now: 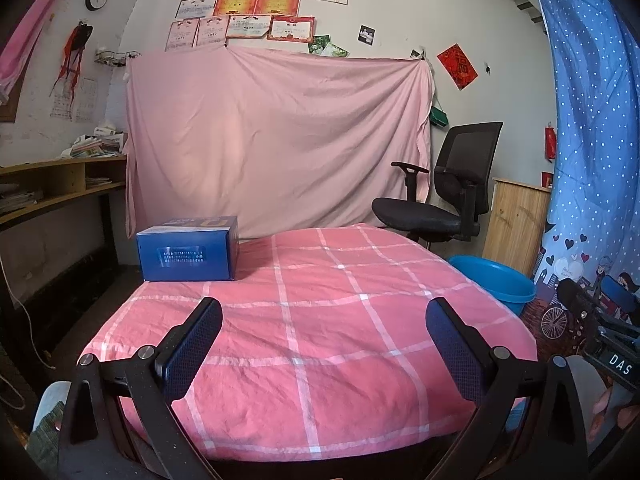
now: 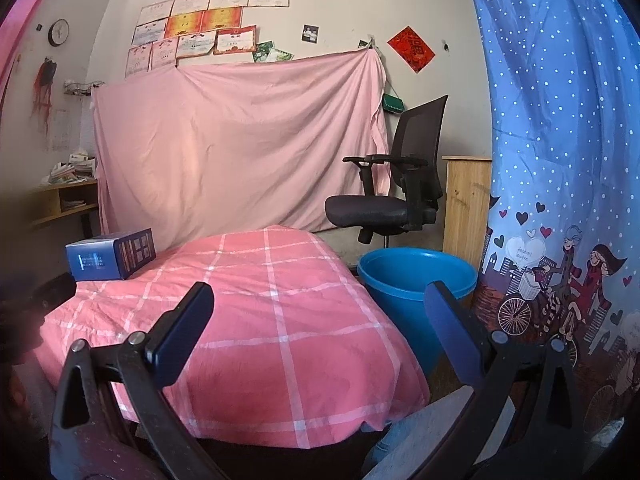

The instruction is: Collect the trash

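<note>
A blue cardboard box [image 1: 188, 254] lies on the far left corner of a table under a pink checked cloth [image 1: 320, 320]; it also shows in the right wrist view [image 2: 110, 258]. A blue plastic bucket [image 2: 416, 284] stands on the floor to the right of the table, also seen in the left wrist view [image 1: 496, 280]. My left gripper [image 1: 324, 320] is open and empty above the near part of the table. My right gripper [image 2: 320, 306] is open and empty over the table's near right side, near the bucket. It shows at the right edge of the left wrist view [image 1: 600, 312].
A black office chair [image 2: 396, 196] stands behind the bucket. A pink sheet [image 1: 276, 140] hangs on the back wall. A blue dotted curtain [image 2: 560, 160] hangs at the right. A wooden shelf with papers [image 1: 60, 184] runs along the left wall. A wooden cabinet [image 2: 466, 208] stands by the chair.
</note>
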Demonstrator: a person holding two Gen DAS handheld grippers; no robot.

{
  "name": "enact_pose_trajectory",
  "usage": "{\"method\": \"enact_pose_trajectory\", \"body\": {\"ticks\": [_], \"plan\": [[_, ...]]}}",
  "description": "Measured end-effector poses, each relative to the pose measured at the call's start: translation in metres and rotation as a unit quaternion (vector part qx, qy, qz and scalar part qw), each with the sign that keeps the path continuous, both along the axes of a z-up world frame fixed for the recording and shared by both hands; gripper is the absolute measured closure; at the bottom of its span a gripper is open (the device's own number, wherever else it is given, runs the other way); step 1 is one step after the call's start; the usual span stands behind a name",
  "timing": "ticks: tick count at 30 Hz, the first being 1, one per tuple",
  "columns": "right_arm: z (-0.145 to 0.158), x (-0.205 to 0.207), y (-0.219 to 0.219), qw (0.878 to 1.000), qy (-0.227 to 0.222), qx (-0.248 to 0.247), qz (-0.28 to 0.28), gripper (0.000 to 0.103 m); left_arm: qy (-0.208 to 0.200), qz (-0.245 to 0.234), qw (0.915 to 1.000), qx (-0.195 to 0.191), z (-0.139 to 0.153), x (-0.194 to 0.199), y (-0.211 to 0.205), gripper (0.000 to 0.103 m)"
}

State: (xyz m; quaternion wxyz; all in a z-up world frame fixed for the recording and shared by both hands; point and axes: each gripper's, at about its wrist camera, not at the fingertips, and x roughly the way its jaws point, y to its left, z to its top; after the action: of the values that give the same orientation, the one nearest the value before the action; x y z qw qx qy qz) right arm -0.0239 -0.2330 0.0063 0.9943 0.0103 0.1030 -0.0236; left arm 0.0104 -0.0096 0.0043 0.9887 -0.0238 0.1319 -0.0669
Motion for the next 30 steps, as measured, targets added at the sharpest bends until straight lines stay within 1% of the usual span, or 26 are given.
{"method": "enact_pose_trajectory", "body": {"ticks": [9, 15, 30], "plan": [[-0.0021, 0.0015, 0.0024, 1.000, 0.003, -0.005, 0.006, 0.000, 0.000, 0.001, 1.0000, 0.001, 0.0003, 0.0001, 0.0005, 0.003], [-0.0065, 0.0071, 0.0027, 1.000, 0.019, -0.001, 0.011, 0.000, 0.002, 0.003, 1.0000, 0.000, 0.0006, 0.0008, 0.0015, 0.003], [-0.0068, 0.0076, 0.0031, 1.000, 0.020, -0.001, 0.011, 0.000, 0.002, 0.003, 1.0000, 0.000, -0.0002, 0.0004, 0.0010, 0.003]]}}
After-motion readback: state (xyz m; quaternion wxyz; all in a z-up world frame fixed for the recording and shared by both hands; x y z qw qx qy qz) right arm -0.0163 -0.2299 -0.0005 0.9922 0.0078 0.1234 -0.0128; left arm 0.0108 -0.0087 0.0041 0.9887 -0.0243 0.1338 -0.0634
